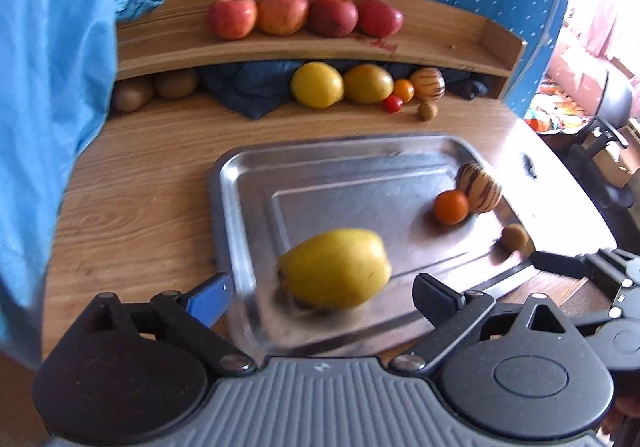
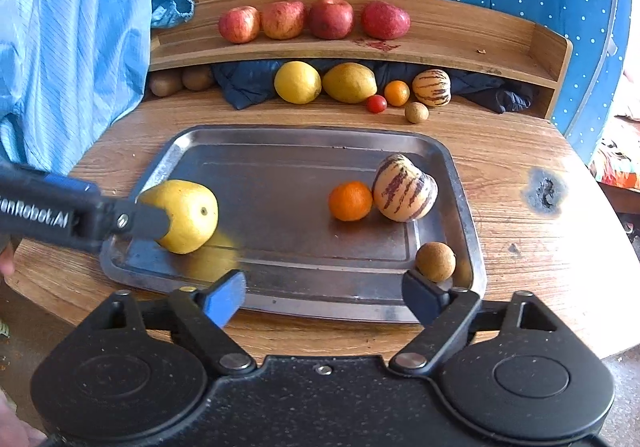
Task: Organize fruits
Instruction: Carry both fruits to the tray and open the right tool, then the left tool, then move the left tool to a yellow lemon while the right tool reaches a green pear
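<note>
A yellow pear-like fruit [image 1: 334,267] [image 2: 188,215] lies on its side at the near left of the steel tray [image 1: 320,171] [image 2: 280,143]. My left gripper [image 1: 324,299] is open, one finger on either side of the fruit with gaps; its dark finger [image 2: 148,221] shows in front of the fruit. Also on the tray are a small orange [image 2: 350,201] [image 1: 451,207], a striped melon [image 2: 404,189] [image 1: 480,187] and a small brown fruit [image 2: 435,261] [image 1: 515,237]. My right gripper [image 2: 324,297] [image 1: 560,267] is open and empty over the tray's near edge.
Several red apples [image 2: 312,21] line the wooden shelf [image 2: 440,43]. Beneath it on the wooden table [image 2: 520,167] sit two yellow fruits [image 2: 298,83], a small orange, a cherry tomato [image 2: 376,103], a striped melon [image 2: 431,87], a brown fruit, kiwis [image 2: 180,81] and a dark cloth. Blue fabric [image 2: 72,47] hangs left.
</note>
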The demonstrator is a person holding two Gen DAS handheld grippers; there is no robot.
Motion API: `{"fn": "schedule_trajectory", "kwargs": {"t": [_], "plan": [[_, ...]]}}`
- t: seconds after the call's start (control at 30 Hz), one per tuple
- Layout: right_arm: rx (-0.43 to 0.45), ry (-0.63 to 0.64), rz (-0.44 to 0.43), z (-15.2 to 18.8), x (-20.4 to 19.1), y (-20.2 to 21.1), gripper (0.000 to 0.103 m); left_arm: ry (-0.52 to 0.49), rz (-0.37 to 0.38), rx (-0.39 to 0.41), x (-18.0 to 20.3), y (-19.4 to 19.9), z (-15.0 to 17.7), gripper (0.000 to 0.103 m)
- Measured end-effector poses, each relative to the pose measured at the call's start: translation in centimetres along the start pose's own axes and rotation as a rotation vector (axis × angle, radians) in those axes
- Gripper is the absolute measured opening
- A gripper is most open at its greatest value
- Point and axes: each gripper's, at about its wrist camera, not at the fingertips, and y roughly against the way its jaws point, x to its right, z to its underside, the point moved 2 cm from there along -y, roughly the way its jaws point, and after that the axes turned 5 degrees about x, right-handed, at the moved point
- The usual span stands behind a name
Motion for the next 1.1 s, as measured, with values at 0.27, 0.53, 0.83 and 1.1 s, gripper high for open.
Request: {"fn": "schedule_trajectory", "kwargs": {"t": [0.27, 0.53, 0.83, 1.1], "plan": [[0.012, 0.019, -0.039, -1.0, -0.6, -0.3, 0.097, 0.057, -0.076, -0.018, -1.9, 0.7, 0.0, 0.102], [0.036, 0.034, -0.053, -3.0, -0.5, -1.0, 0.1, 0.113, -0.118, -0.015, -3.4, 0.2, -1.7, 0.102], [0.058, 0.028, -0.032, -5.8, 0.5, -2.8, 0.102, 0.122, -0.132, -0.003, -4.2, -1.8, -5.1, 0.102], [0.065, 0.008, 0.006, -8.1, 1.7, -5.3, 0.102, 0.088, -0.109, 0.001, -3.9, -4.7, -8.3, 0.102]]}}
